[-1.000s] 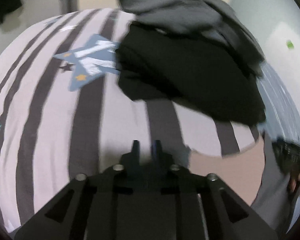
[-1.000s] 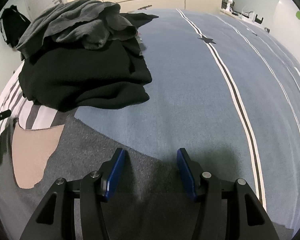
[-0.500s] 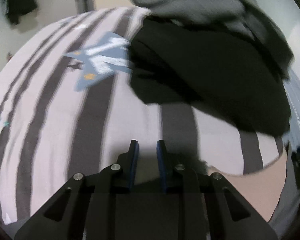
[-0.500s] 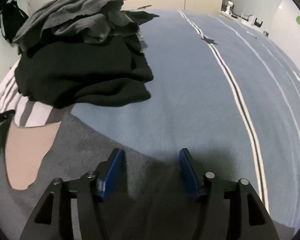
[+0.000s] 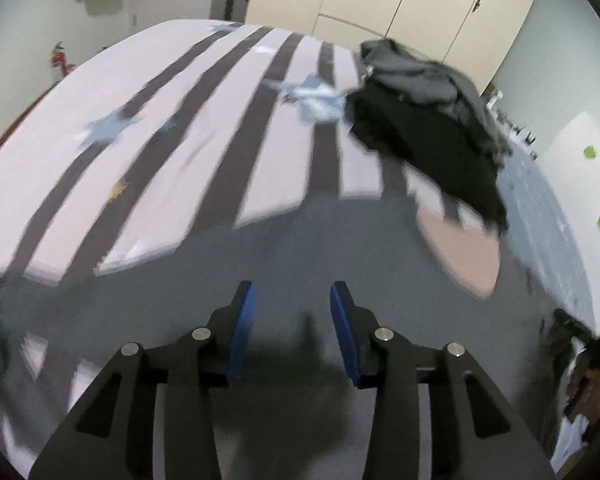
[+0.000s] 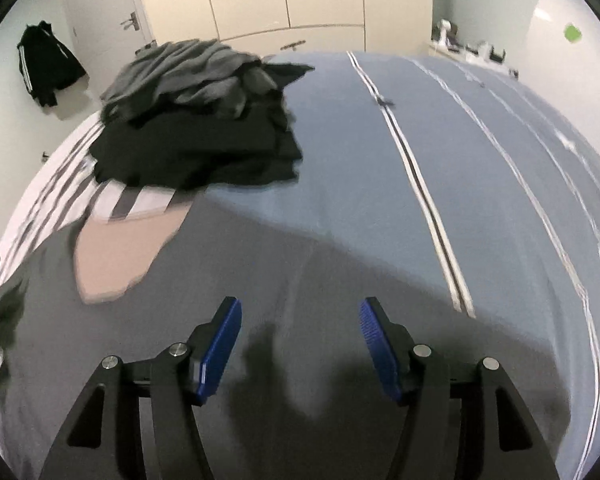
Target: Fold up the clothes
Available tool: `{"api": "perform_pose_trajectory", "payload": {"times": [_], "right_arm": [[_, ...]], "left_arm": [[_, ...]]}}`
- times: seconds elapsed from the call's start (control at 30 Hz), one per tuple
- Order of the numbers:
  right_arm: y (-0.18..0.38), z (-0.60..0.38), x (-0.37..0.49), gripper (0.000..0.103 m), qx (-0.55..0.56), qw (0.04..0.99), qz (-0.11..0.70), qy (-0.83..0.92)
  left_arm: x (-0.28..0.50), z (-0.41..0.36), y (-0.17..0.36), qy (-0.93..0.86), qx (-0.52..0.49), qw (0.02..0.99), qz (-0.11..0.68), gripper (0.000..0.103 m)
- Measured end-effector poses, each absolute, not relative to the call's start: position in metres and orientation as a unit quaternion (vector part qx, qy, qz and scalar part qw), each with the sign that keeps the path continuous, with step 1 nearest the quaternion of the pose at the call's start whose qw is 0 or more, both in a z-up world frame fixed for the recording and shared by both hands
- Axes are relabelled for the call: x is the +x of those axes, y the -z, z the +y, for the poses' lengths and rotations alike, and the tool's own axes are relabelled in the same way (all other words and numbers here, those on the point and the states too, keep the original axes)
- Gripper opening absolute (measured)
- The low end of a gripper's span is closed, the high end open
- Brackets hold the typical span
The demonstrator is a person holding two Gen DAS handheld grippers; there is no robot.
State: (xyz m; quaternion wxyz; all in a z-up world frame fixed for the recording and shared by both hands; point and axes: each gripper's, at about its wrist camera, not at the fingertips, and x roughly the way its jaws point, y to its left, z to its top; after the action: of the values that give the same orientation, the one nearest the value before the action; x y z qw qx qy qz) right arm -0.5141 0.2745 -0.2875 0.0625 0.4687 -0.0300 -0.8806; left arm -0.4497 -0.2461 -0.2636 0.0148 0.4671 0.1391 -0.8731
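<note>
Grey garment (image 6: 260, 280) lies spread on the bed (image 6: 360, 160) beneath our left gripper (image 5: 292, 320), jaws opening and empty, and right gripper (image 6: 300, 340), jaws apart and empty; a one-layer pinch could bunch the fold.

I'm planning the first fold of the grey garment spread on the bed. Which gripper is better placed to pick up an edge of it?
Probably the right gripper: open, nothing between its pads, over the grey garment near its far edge. The left gripper, jaws opening on nothing, sits further from an edge.
</note>
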Motion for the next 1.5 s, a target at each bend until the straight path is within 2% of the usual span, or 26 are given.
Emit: {"api": "perform_pose_trajectory", "payload": {"times": [0.2, 0.37, 0.77, 0.97, 1.23, 1.5], "right_arm": [[0.284, 0.282, -0.406, 0.057, 0.49, 0.049, -0.025, 0.87], [0.297, 0.284, -0.348, 0.057, 0.525, 0.048, -0.006, 0.85], [0.313, 0.283, -0.29, 0.057, 0.492, 0.069, -0.014, 0.868], [0.316, 0.284, -0.279, 0.057, 0.423, 0.095, -0.018, 0.901], [0.29, 0.285, -0.222, 0.057, 0.342, 0.086, -0.022, 0.935], [0.272, 0.299, -0.117, 0.057, 0.375, 0.047, -0.057, 0.924]], "left_arm": [[-0.346, -0.254, 0.283, 0.847, 0.509, 0.039, 0.15, 0.036], [-0.283, -0.255, 0.294, 0.834, 0.525, 0.057, 0.159, 0.036], [-0.236, -0.197, 0.292, 0.873, 0.481, -0.003, 0.082, 0.036], [-0.22, -0.174, 0.292, 0.913, 0.404, -0.023, 0.045, 0.036], [-0.151, -0.152, 0.271, 0.937, 0.345, -0.009, 0.059, 0.036], [-0.047, -0.156, 0.256, 0.927, 0.368, 0.02, 0.075, 0.036]]}}
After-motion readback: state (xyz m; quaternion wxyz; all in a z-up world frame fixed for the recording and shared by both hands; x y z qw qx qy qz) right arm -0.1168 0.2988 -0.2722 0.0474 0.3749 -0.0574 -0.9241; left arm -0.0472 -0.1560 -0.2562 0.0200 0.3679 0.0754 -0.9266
